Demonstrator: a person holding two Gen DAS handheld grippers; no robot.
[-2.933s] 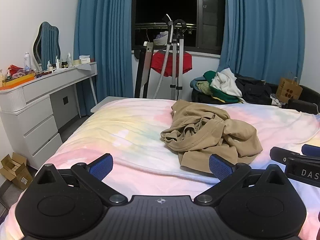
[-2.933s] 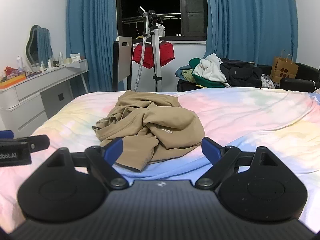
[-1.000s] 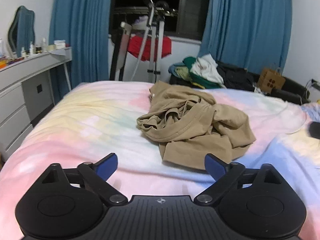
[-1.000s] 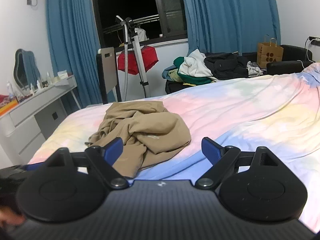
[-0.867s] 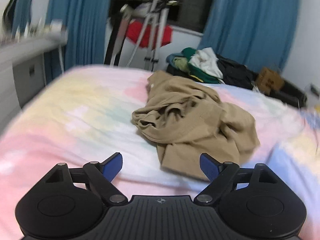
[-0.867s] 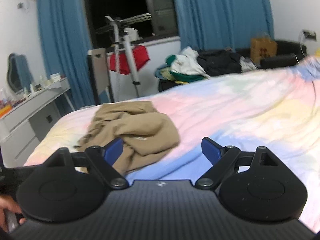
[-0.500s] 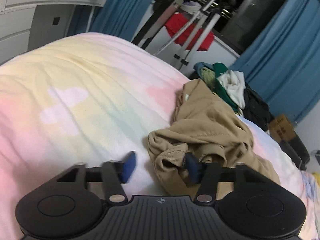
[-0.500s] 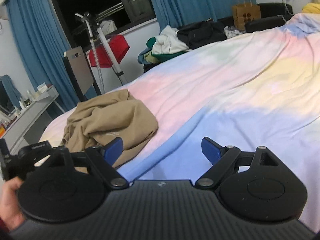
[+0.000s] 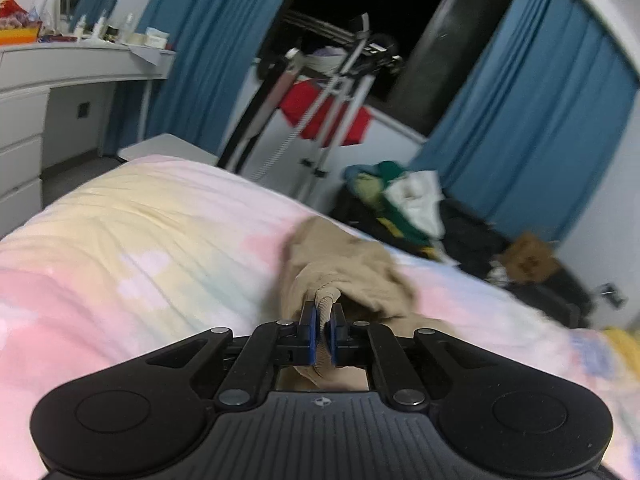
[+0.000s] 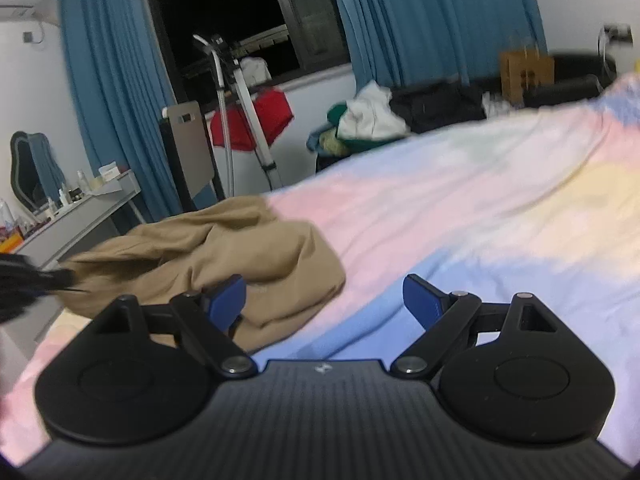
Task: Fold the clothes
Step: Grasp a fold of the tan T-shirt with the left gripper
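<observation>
A: The tan shirt (image 9: 344,276) is smeared with blur in the left wrist view, and its near part is hidden behind the left gripper (image 9: 322,334).

B: In the right wrist view that gripper is a dark blur cut off by the left edge. The paper bag (image 10: 526,70) is blurred too.

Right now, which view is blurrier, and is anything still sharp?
Left wrist view: heavy motion smear over the tan shirt and bedspread; only the left gripper stays crisp. Right wrist view: milder blur, right gripper sharp. Fisheye bends the curtains in both.
</observation>
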